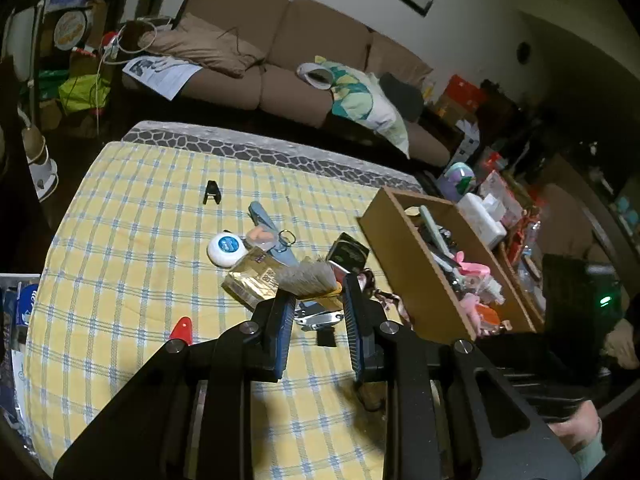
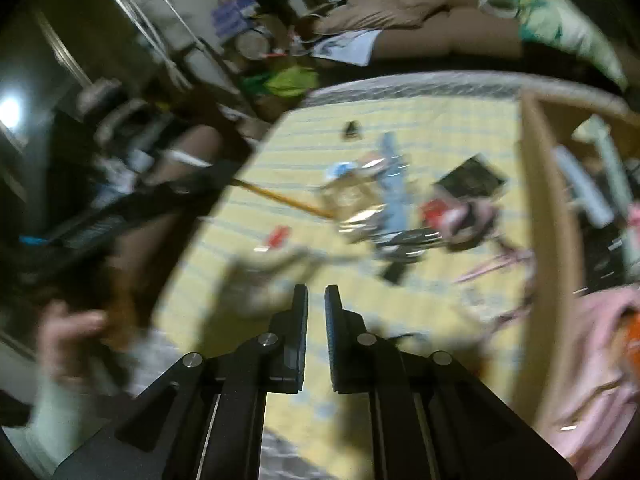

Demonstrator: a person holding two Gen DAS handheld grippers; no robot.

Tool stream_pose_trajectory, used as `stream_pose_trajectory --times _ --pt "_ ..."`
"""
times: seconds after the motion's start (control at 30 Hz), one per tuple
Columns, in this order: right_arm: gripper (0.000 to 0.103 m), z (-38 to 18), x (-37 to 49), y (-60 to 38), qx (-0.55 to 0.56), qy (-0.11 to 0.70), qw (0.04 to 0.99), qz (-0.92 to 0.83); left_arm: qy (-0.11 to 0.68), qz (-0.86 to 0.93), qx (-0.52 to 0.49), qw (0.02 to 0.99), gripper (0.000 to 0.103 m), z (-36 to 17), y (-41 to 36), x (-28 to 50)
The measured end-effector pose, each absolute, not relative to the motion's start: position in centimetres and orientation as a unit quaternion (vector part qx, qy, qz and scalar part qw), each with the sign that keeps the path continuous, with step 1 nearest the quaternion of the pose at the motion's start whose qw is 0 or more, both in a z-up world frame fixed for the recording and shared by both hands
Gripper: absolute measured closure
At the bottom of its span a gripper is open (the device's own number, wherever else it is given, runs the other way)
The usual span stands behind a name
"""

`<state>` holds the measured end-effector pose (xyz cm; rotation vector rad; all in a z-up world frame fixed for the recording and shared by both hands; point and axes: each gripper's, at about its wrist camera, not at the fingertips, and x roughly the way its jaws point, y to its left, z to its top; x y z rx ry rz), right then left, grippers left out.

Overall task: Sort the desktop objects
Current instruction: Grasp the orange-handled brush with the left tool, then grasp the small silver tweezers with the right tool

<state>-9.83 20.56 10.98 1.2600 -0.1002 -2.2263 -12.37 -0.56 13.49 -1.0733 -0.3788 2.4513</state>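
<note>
Your left gripper point(image 1: 316, 292) is clamped narrow on a brush point(image 1: 310, 280): bristles fan out just past the fingertips, the yellow handle runs back between the pads. That grip sits close to the bristle end, so I'd guess the long handle could lever it loose if you swing fast.

Your right gripper point(image 2: 316, 292) has its jaws nearly together with nothing between them, so it's no backup if the brush slips.

Just beyond the left fingertips is the pile: a multitool point(image 1: 320, 317), a gold packet point(image 1: 252, 284), a white round tin point(image 1: 226, 246), blue scissors point(image 1: 270, 232). Drag the bristles low and you'll probably scatter that lot.

To the right of the fingers is the wooden box point(image 1: 404, 264), already packed. Clipping its near wall on the way in looks like the likeliest snag. The black clip point(image 1: 211, 193) sits well beyond, alone on the checked cloth point(image 1: 140, 240).
</note>
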Motion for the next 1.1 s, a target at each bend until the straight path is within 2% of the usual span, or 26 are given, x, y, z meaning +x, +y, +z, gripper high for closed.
stream_pose_trajectory --times 0.03,0.13,0.3,0.53,0.67,0.77,0.83,0.87,0.9,0.97,1.03,1.1 --pt "0.086 10.6 -10.0 20.1 0.482 -0.014 0.277 -0.831 -0.138 0.885 -0.388 0.218 0.081 13.5 -0.5 -12.2" --pt "0.061 8.1 -10.1 19.2 0.511 0.055 0.245 -0.822 -0.139 0.886 -0.388 0.213 0.081 13.6 -0.7 -11.6" --pt "0.06 5.0 -11.2 18.6 0.528 0.073 0.228 -0.815 -0.168 0.884 -0.389 0.198 0.081 13.3 -2.1 -10.8" --pt "0.059 2.7 -15.3 19.0 0.517 -0.056 0.176 -0.835 -0.172 0.89 -0.38 0.185 0.081 13.4 -3.7 -10.8" --pt "0.059 1.7 -16.5 17.7 0.49 -0.026 0.123 -0.862 -0.186 0.887 -0.381 0.185 0.081 13.0 -4.8 -11.1" --pt "0.049 1.6 -16.9 16.3 0.478 0.005 0.111 -0.871 -0.192 0.884 -0.383 0.187 0.081 12.7 -5.6 -11.4" --pt "0.05 1.3 -16.6 15.2 0.466 0.039 0.109 -0.877 -0.194 0.884 -0.382 0.188 0.081 12.7 -5.9 -11.5" --pt "0.058 1.3 -16.4 14.9 0.46 0.051 0.113 -0.879 -0.194 0.884 -0.381 0.188 0.081 12.7 -6.1 -11.6" --pt "0.059 1.2 -16.5 15.0 0.464 0.045 0.121 -0.876 -0.196 0.884 -0.38 0.189 0.081 12.8 -6.2 -11.7" --pt "0.073 1.4 -16.6 15.7 0.48 0.032 0.134 -0.866 -0.202 0.883 -0.378 0.191 0.081 12.8 -6.4 -11.9" --pt "0.082 1.5 -16.2 17.0 0.489 0.01 0.147 -0.86 -0.207 0.882 -0.376 0.195 0.081 13.0 -6.5 -12.0" --pt "0.086 1.7 -15.8 18.7 0.498 -0.039 0.163 -0.851 -0.205 0.883 -0.373 0.199 0.081 13.2 -6.3 -12.0"
